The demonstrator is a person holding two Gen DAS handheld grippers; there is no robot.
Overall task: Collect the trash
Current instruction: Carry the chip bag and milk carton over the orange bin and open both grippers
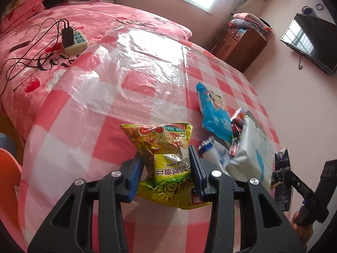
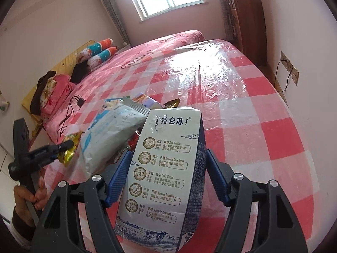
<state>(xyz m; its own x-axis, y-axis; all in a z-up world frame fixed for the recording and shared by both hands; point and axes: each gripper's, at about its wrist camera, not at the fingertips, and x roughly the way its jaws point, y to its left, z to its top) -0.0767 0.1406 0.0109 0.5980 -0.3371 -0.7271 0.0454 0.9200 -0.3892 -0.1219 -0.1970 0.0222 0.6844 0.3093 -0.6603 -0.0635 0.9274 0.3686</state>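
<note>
My left gripper [image 1: 166,154] is shut on a crumpled yellow-green snack bag [image 1: 164,143], held just above the pink-and-white checked table cover [image 1: 94,147]. In the right wrist view that same bag [image 2: 71,149] shows at the left in the left gripper [image 2: 63,145]. My right gripper [image 2: 167,154] is shut on a tall white-and-blue milk carton [image 2: 166,168], tilted and lifted over the table's near edge. Just behind the carton lies a pile of trash: a white bag [image 2: 113,135], a blue packet [image 1: 214,113], a small carton [image 1: 212,149] and a gold wrapper [image 2: 171,103].
A bed [image 1: 42,63] with a pink cover runs along the table's far side, with a power strip [image 1: 74,42] and cables on it. A wooden cabinet [image 1: 238,42] and a wall-mounted TV [image 1: 311,42] stand beyond the table. An orange chair [image 1: 8,168] is at the left.
</note>
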